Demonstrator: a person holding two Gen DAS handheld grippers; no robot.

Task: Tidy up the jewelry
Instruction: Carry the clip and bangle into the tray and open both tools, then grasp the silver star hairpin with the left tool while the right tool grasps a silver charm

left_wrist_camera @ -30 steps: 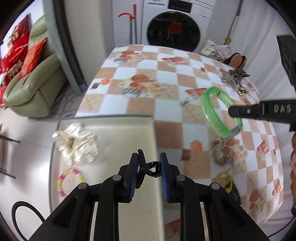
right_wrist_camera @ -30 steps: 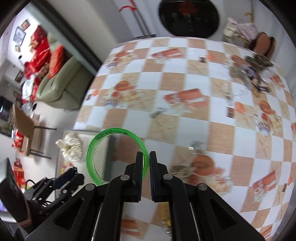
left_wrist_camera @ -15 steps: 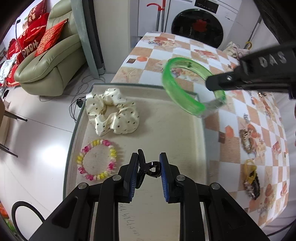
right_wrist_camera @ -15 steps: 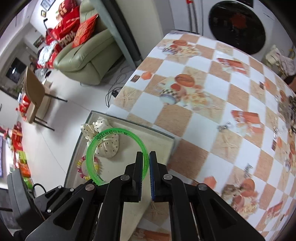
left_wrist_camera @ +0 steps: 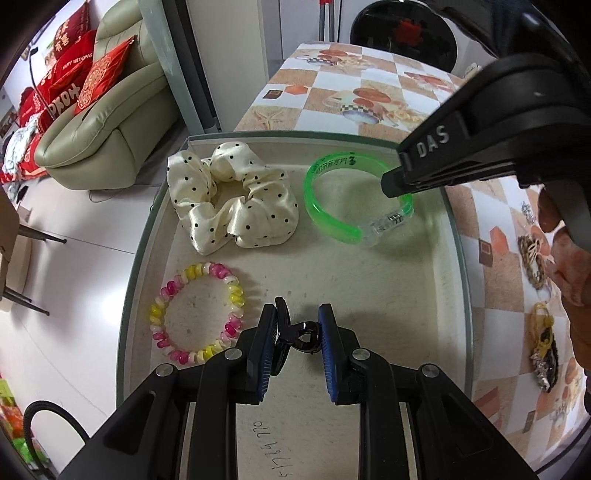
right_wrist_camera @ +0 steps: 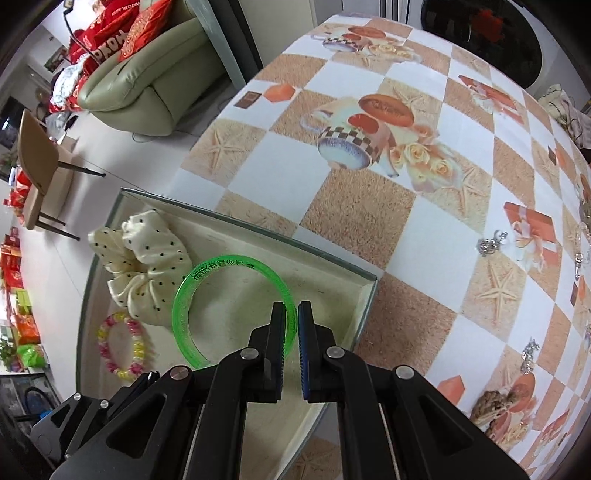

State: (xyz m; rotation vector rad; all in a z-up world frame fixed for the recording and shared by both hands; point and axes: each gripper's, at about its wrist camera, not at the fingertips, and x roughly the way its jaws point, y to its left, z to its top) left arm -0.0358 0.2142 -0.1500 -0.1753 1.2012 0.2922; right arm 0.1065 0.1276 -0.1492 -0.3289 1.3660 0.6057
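A shallow beige tray (left_wrist_camera: 460, 258) (right_wrist_camera: 343, 273) lies at the table's left edge. My right gripper (right_wrist_camera: 291, 325) (left_wrist_camera: 391, 184) is shut on a green translucent bangle (left_wrist_camera: 325, 218) (right_wrist_camera: 184, 314) and holds it low over the tray's far right part. My left gripper (left_wrist_camera: 297, 332) is shut on a small black hair clip (left_wrist_camera: 299, 332) just above the tray's near middle. In the tray lie a cream polka-dot scrunchie (left_wrist_camera: 229, 199) (right_wrist_camera: 144, 266) and a pink-and-yellow spiral hair tie (left_wrist_camera: 195, 314) (right_wrist_camera: 118, 347).
Loose jewelry lies on the checkered tablecloth (right_wrist_camera: 369, 192): woven and yellow pieces at the right (left_wrist_camera: 532, 258) (left_wrist_camera: 543, 343) and small silver charms (right_wrist_camera: 491, 243). A sofa with red cushions (left_wrist_camera: 103, 110), a chair (right_wrist_camera: 40, 158) and a washing machine (left_wrist_camera: 402, 33) stand beyond the table.
Both grippers moved left over the tray. The right gripper carried the green bangle from above the table down to the tray's far right. The left still holds the black clip.
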